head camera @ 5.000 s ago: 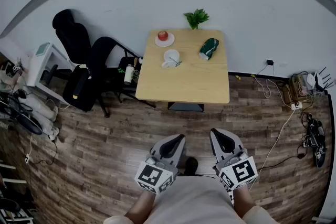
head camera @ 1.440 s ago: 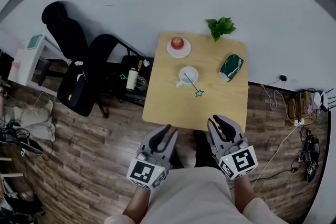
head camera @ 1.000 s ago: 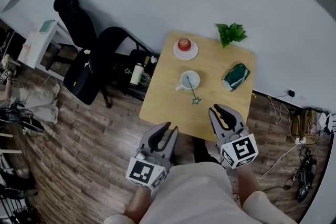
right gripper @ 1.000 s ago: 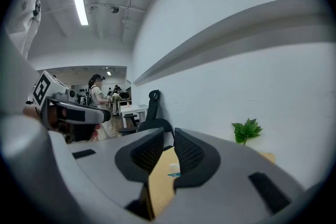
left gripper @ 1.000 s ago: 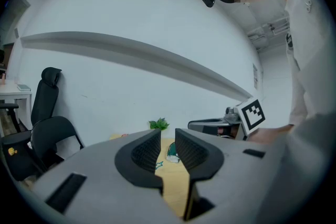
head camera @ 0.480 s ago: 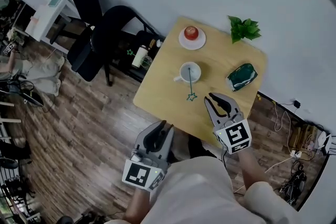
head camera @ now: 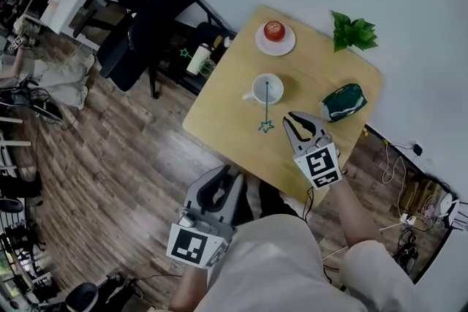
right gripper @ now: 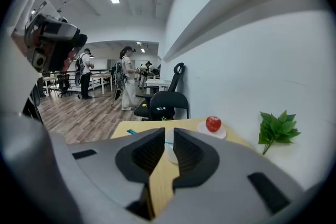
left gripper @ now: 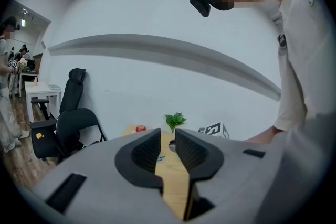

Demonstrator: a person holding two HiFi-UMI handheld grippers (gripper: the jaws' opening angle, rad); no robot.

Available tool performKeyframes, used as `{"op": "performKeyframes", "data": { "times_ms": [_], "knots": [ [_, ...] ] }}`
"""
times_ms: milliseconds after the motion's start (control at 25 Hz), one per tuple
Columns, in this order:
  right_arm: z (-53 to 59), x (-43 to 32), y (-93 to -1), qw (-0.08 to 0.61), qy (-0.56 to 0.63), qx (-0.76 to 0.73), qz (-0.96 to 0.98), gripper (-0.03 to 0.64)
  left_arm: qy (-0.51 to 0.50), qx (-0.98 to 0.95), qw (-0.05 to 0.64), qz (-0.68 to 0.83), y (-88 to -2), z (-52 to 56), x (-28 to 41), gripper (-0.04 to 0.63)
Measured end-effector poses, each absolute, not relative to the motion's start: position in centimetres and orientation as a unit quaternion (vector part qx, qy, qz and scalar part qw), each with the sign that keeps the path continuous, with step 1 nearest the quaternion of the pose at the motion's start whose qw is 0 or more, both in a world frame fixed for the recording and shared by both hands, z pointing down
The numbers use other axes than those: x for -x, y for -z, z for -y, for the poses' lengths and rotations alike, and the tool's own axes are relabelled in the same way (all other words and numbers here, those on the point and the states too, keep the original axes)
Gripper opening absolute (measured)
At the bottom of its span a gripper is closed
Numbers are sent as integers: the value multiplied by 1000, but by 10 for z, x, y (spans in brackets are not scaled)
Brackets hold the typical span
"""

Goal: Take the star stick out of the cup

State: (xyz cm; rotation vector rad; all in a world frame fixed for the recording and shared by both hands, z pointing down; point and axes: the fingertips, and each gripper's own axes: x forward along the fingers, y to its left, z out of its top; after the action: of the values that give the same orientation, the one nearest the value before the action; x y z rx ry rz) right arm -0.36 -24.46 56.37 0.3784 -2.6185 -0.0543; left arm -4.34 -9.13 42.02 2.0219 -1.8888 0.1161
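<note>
A white cup (head camera: 265, 88) stands mid-table on the wooden table (head camera: 219, 106). The star stick (head camera: 266, 107) leans out of it, its green star (head camera: 265, 127) lying on the tabletop toward me. My right gripper (head camera: 300, 120) hovers over the table just right of the star, open and empty. In the right gripper view the cup (right gripper: 170, 152) shows between the jaws of the right gripper (right gripper: 168, 136), with the star (right gripper: 131, 131) off to the left. My left gripper (head camera: 220, 185) hangs open over the floor before the table's near edge; the left gripper (left gripper: 168, 136) frames the tabletop.
A red apple on a saucer (head camera: 275, 31), a green plant (head camera: 354, 33) and a dark green pouch (head camera: 343, 100) sit on the table's far half. Black chairs (head camera: 146, 33) and a bottle (head camera: 197, 60) stand left of the table. Cables (head camera: 398, 172) lie on the floor at right.
I have come up to the table. My right gripper has reached forward over the tabletop beside the star. My left gripper has stayed low, short of the table.
</note>
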Motion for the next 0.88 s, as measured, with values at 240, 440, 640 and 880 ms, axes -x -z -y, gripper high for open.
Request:
{"op": "performKeyframes", "data": {
  "times_ms": [240,440,640,880],
  "knots": [
    [242,13,-594,251,42,-102,962,44,-54,-717,189,669,-424,92,36,86],
    [247,19,-606,245,44,-84,965,46,-55,-712,194,672,-427,92,31,86],
    [250,26,-623,259,69,-71,961,46,-52,-709,201,674,-429,94,27,86],
    [247,32,-637,282,106,-42,953,52,-56,-710,204,671,-432,91,24,86]
  ]
}}
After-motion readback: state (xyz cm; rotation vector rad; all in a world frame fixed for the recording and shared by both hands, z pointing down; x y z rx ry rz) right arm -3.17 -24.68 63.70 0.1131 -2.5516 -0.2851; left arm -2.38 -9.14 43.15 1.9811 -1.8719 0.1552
